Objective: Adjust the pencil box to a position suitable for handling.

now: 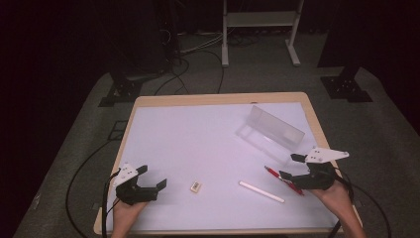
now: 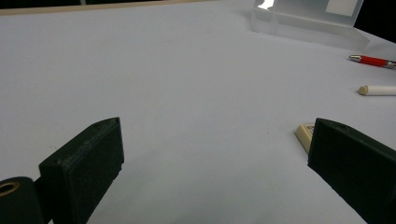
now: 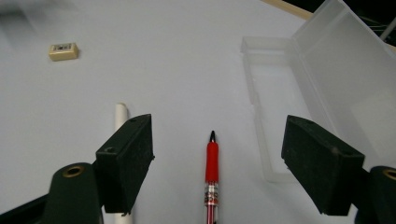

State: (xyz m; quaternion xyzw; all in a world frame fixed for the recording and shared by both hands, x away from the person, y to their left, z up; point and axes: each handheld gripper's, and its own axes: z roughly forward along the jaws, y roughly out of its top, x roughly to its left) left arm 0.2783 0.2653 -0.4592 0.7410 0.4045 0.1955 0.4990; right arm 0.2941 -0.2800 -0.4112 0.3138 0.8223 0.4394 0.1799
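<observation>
The red pen point(image 3: 211, 173) lies near the table's point(image 1: 163, 106) right edge, between the right claw's point(image 3: 217, 165) spread jaws — its long axis runs straight along the claw's line of sight, tip pointing away. The left claw point(image 1: 148, 182), also open, waits near the front-left corner — well apart from the pen.

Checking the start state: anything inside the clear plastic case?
Nothing visible inside the clear case; its lid stands open and the tray looks bare. The near end sits behind the right gripper jaw, so that corner is unseen.
</observation>
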